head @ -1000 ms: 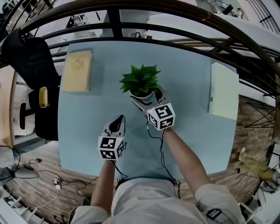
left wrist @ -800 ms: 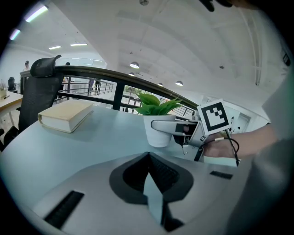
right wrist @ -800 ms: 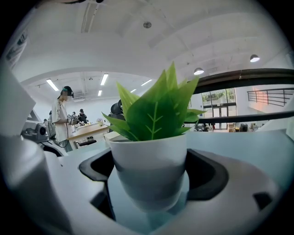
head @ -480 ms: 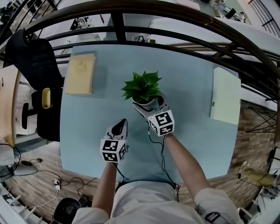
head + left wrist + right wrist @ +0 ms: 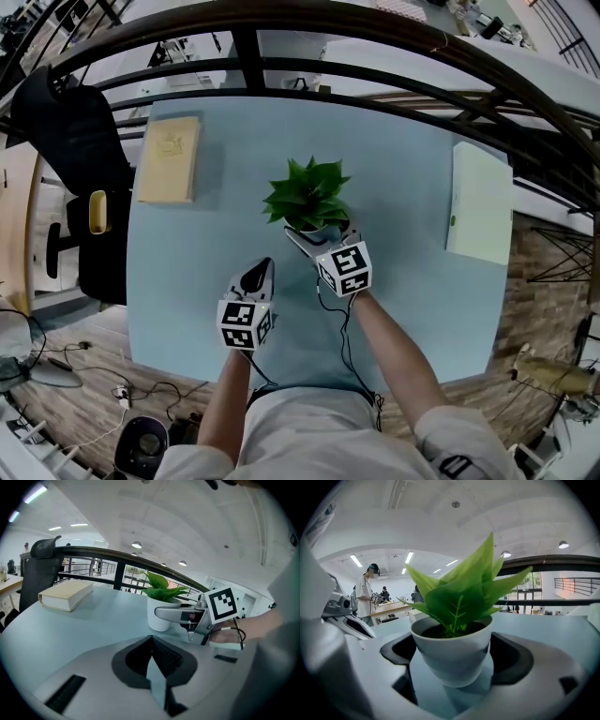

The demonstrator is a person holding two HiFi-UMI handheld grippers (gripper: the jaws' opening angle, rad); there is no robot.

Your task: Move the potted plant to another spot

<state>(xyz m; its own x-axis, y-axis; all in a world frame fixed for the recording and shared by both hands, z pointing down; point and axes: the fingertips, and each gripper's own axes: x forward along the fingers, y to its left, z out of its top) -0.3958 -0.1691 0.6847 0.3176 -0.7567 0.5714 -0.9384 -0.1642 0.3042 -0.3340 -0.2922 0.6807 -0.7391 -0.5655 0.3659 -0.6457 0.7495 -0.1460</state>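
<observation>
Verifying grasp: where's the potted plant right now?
In the head view the potted plant is at the middle of the table, between the tongs of the right gripper, with the left gripper nearby to its lower left.

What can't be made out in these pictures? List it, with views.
- Cover print of the tan book: too small in the head view, foreshortened in the left gripper view.
- Pot of the potted plant: in the head view, mostly hidden under its leaves and the right gripper.
- Head view: pale green item too small to identify.

On table [image 5: 403, 141]: tan book [image 5: 169, 157], green folder [image 5: 479, 199]; black chair [image 5: 66, 122] beside.
</observation>
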